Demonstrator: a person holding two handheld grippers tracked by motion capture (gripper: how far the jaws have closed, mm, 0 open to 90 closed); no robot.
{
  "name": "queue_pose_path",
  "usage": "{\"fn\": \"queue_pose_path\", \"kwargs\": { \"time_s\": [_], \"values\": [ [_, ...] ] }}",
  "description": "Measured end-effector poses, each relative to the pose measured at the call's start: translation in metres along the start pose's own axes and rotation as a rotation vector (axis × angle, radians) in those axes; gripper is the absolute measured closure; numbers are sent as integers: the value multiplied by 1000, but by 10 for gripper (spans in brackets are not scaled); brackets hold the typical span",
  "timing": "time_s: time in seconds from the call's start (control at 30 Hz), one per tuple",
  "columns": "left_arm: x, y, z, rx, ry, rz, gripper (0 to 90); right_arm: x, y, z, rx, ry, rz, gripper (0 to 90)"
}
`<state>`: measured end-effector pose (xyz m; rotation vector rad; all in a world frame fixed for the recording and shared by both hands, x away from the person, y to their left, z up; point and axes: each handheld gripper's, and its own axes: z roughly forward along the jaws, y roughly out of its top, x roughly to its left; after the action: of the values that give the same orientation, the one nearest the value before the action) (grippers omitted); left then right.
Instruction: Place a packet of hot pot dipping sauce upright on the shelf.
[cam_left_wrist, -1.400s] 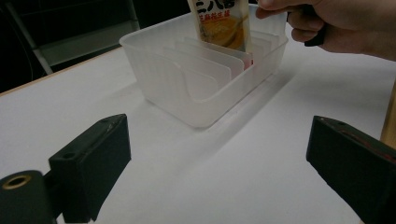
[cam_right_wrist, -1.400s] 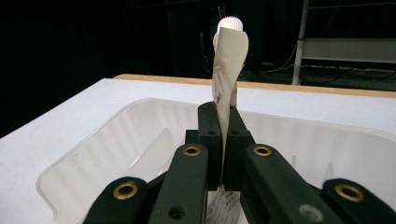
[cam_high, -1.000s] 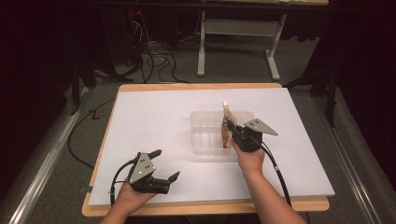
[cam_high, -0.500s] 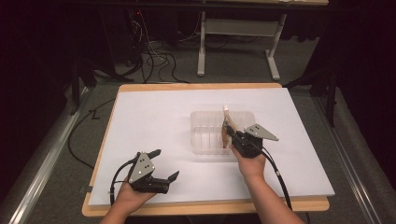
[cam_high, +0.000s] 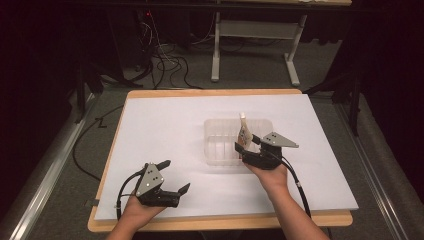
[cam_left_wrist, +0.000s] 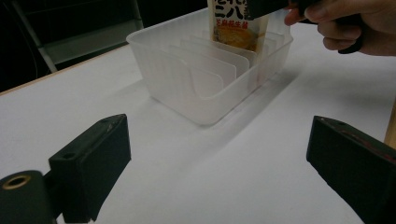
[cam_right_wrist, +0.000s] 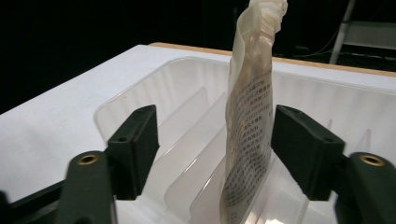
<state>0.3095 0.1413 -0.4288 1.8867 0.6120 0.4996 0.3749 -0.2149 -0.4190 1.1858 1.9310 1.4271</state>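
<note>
Your right tool (cam_high: 248, 142) has just been opening, its jaws off the packet (cam_right_wrist: 247, 126) between them; the packet stands in the clear divided bin (cam_high: 216, 131); your left tool (cam_high: 176, 176) rests open on the desk (cam_high: 165, 125).

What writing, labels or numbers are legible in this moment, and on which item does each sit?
"二八" in large dark characters: front of the packet standing in the clear divided bin, left gripper view; the line above is cut off by the frame.
Small red characters below them on the same front: too blurred to read.
Fine dark print on the packet's back, right gripper view: too small to read.
Bin and grippers: none.
</note>
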Motion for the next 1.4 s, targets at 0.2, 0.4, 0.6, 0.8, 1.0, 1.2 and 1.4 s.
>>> {"fn": "queue_pose_path", "kwargs": {
  "time_s": [0.2, 0.4, 0.6, 0.8, 1.0, 1.2, 1.4],
  "values": [
    [-1, 0, 0, -1, -2, -4, 69, -4, 1, -16, -7, 24, -18, 210],
    [-1, 0, 0, 1, -1, -4, 69, -13, -1, -33, -24, 23, -14, 195],
    [-1, -1, 1, 4, 1, -8, 69, -28, -7, -55, -33, -7, -19, 188],
    [-2, -2, 2, 13, -2, -5, 69, -46, -21, -83, -29, -74, -32, 164],
    [-3, -3, 3, 24, -1, -4, 69, -61, -34, -108, -12, -122, -42, 153],
    [-4, -5, 6, 38, -4, -5, 69, -71, -51, -132, -49, -158, 0, 151],
    [-8, -6, 11, 48, -23, -1, 68, -79, -70, -137, -33, -191, 18, 159]
  ]
}}
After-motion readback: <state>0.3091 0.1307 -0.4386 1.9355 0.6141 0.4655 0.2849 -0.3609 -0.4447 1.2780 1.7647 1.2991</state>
